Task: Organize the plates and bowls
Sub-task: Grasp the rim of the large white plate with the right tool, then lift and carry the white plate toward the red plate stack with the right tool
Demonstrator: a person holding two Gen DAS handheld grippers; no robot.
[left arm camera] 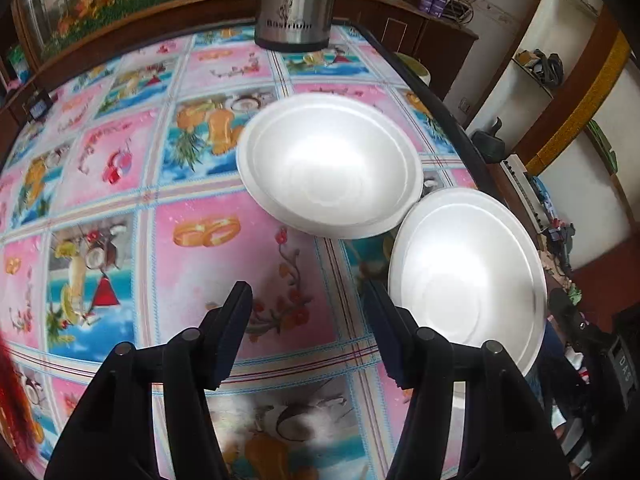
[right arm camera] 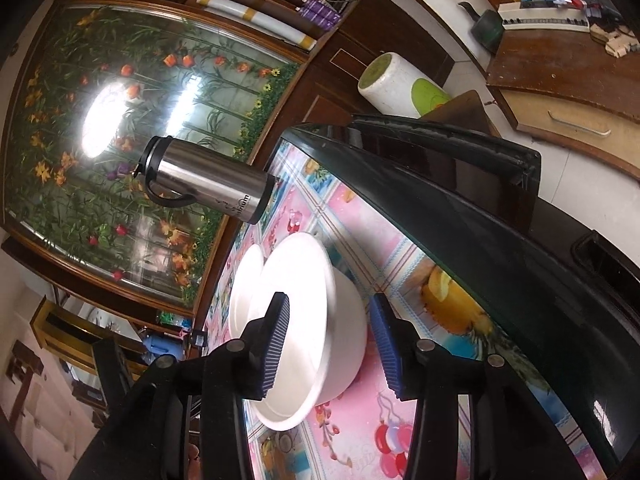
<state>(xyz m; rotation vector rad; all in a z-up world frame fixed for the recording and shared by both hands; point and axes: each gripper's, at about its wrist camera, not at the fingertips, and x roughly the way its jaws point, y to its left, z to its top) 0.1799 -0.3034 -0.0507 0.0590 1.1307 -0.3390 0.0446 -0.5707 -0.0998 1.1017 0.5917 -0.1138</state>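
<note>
Bowls not yet stacked, both sitting apart on the patterned cloth.

Right gripper (right arm camera: 330, 344) straddles the near white bowl (right arm camera: 320, 320), its rim between the spread pads with a visible gap, so nothing is clamped. Left gripper (left arm camera: 308, 320) hangs open and empty over the tablecloth (left arm camera: 120, 168). Just beyond, the second bowl (left arm camera: 330, 170) touches the first at the rim. Farther back stands a steel flask (left arm camera: 296, 4). Nesting looks still ahead.

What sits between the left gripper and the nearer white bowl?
Nothing visible. The left gripper hangs open over bare tablecloth, and the nearer bowl lies just beside its right finger, with no object between them.
</note>
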